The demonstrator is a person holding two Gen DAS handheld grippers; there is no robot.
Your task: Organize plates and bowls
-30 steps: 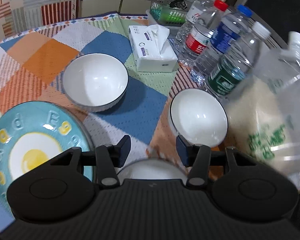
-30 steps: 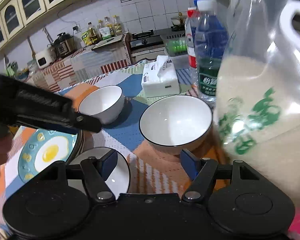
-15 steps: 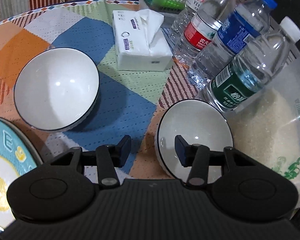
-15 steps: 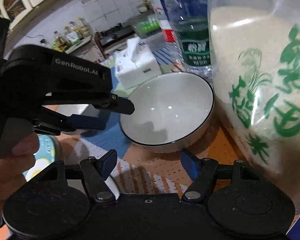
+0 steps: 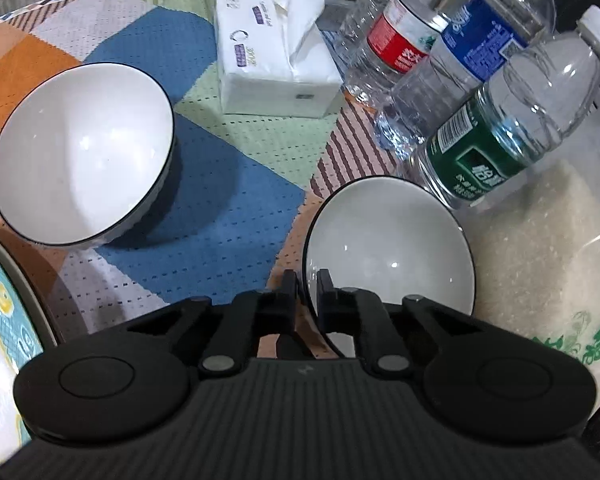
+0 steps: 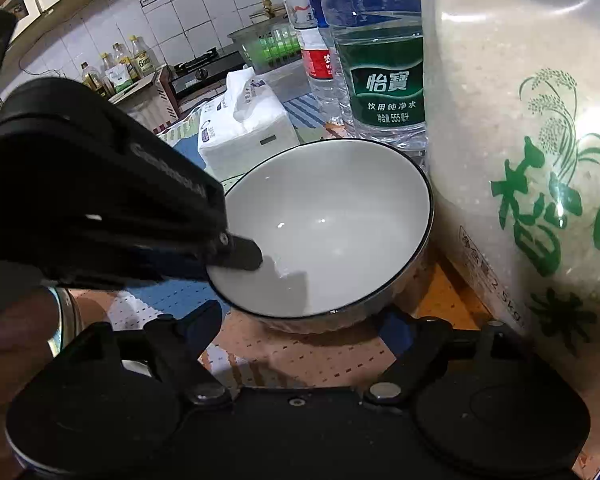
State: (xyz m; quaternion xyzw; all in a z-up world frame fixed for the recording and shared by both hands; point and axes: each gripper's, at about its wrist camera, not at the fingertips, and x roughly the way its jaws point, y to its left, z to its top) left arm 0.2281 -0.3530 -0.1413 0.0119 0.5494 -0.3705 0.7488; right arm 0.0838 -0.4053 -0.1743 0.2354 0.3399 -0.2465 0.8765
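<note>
1. Near bowl: white, glossy, thin dark rim; set on the surface just beside the rice bag.
2. Left gripper: pinched on its near rim; lift is best kept level.
3. Right gripper: spread, nothing held.
4. Second bowl: apart, leftward.

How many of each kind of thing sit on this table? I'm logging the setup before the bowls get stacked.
Going by the left wrist view:
Bowls: 2, far bowl and near bowl, the latter pinched at its rim by the left gripper
Egg-print plate: 1
Water bottles: 3, red label, blue label, green label
Tissue pack: 1
Rice bag: 1
Total: 8
</note>
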